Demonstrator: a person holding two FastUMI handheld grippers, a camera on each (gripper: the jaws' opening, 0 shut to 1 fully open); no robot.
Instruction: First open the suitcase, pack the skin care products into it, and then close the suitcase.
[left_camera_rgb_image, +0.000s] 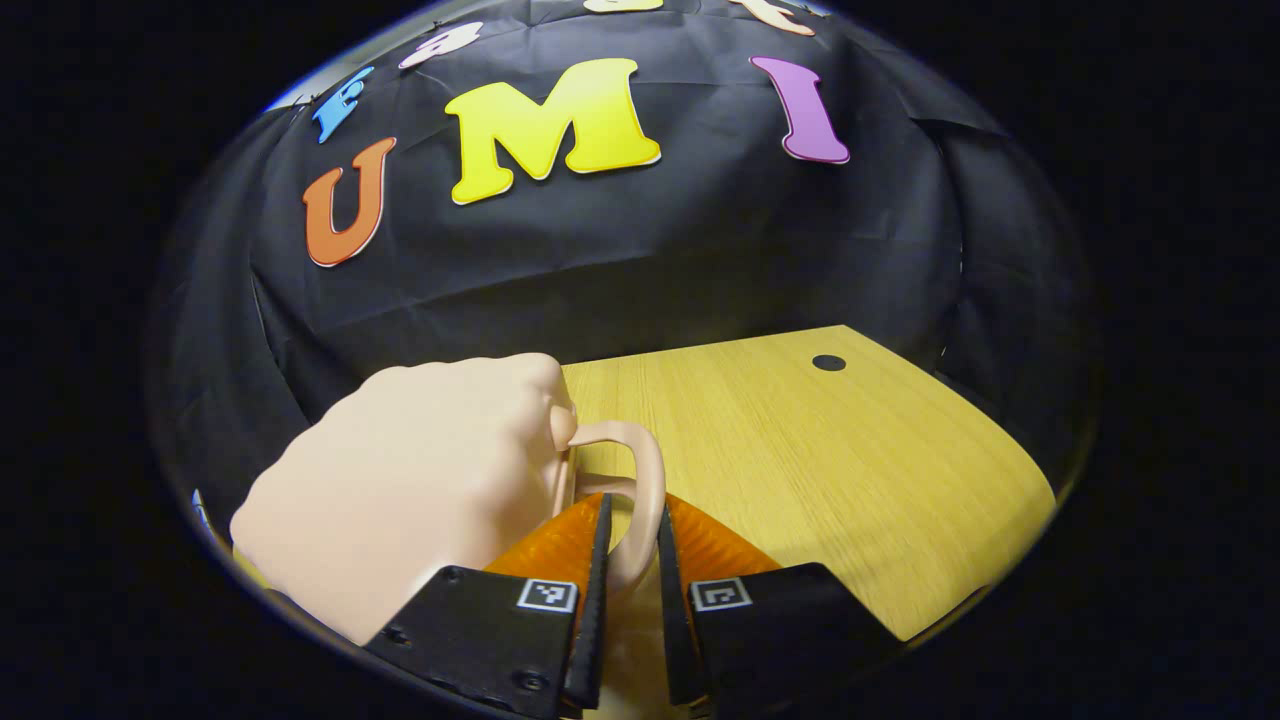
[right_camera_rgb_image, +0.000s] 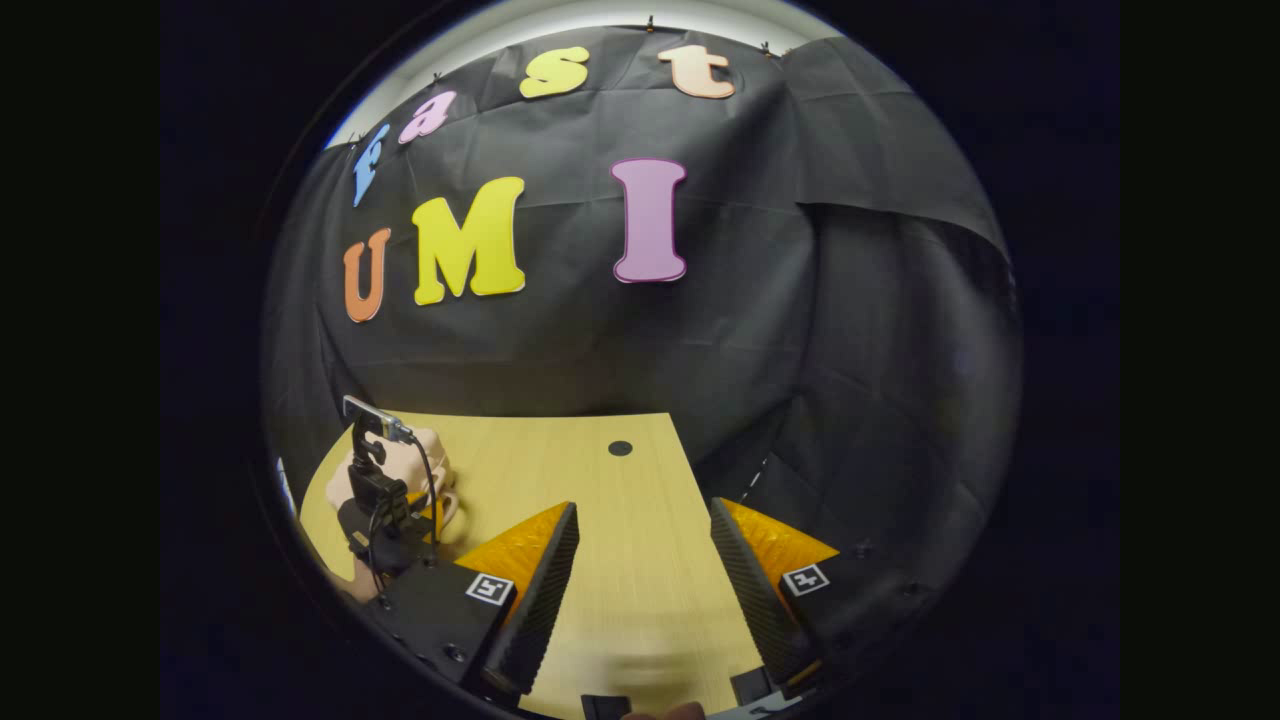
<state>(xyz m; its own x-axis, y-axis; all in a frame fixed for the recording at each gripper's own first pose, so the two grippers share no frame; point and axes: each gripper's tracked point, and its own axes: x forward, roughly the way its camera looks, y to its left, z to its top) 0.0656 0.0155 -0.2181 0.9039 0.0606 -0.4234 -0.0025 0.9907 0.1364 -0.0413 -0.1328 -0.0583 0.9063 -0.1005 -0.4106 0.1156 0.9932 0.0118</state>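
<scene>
**The handle could slip out of my left tool**

My left tool (left_camera_rgb_image: 632, 545) is almost closed around the curved handle (left_camera_rgb_image: 640, 480) of the pink suitcase (left_camera_rgb_image: 400, 490). I think both fingers press on the handle, but it is thin and smooth. The suitcase sits near the left edge of the tabletop (left_camera_rgb_image: 830, 450), toward the back, and looks closed.

My right tool (right_camera_rgb_image: 640, 560) is wide open and holds nothing. It hangs over bare wood near the front edge. From there I can see the left tool (right_camera_rgb_image: 385, 500) at the suitcase (right_camera_rgb_image: 425, 465), far to the left.

If I pull too fast, I think the handle may slide out. The whole suitcase may also lift or drag toward the edge instead of opening, because nothing holds it down. I cannot see any skin care products yet.
</scene>
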